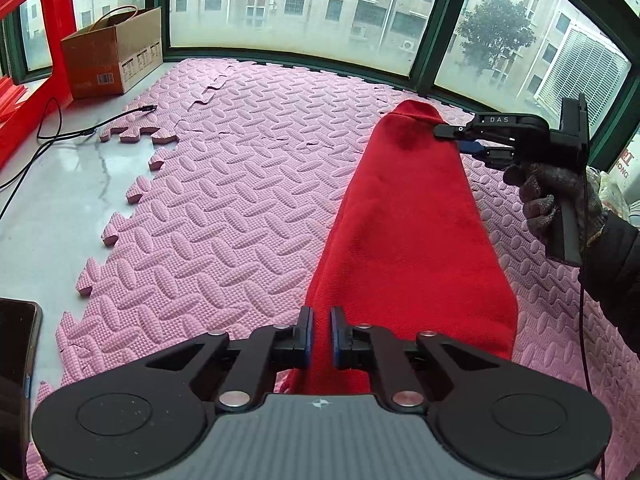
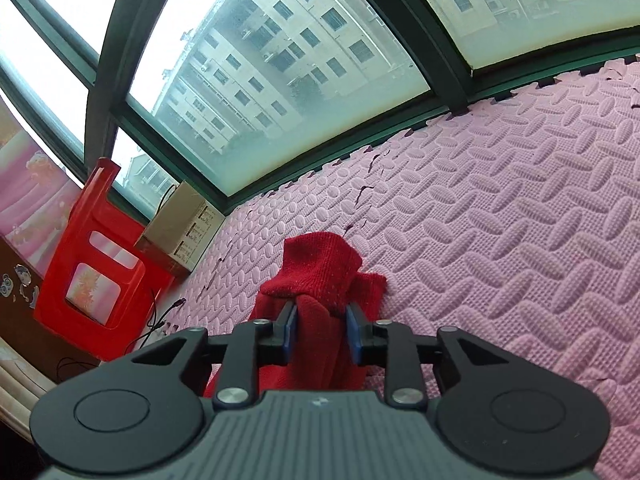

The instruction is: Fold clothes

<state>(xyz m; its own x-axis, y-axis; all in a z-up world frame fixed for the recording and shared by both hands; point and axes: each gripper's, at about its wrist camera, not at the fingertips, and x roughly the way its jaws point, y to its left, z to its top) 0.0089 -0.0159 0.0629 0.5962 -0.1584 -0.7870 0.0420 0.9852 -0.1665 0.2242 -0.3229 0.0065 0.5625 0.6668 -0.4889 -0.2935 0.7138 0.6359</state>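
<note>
Flat overcast daylight through hazy windows (image 1: 288,4); overexposed sky in right wrist view; soft shadows; sharp focus; strong fisheye bending at edges.

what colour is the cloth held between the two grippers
Red cloth, a plain knit without pattern; clearest in the left wrist view.

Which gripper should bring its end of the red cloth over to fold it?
Probably the right gripper: it pinches the far end of the red cloth, free to swing toward the left gripper.

My left gripper (image 1: 321,330) pinches cloth between nearly closed fingers; my right gripper (image 2: 322,330), gloved hand (image 1: 548,196) gripping, clamps cloth too.
</note>
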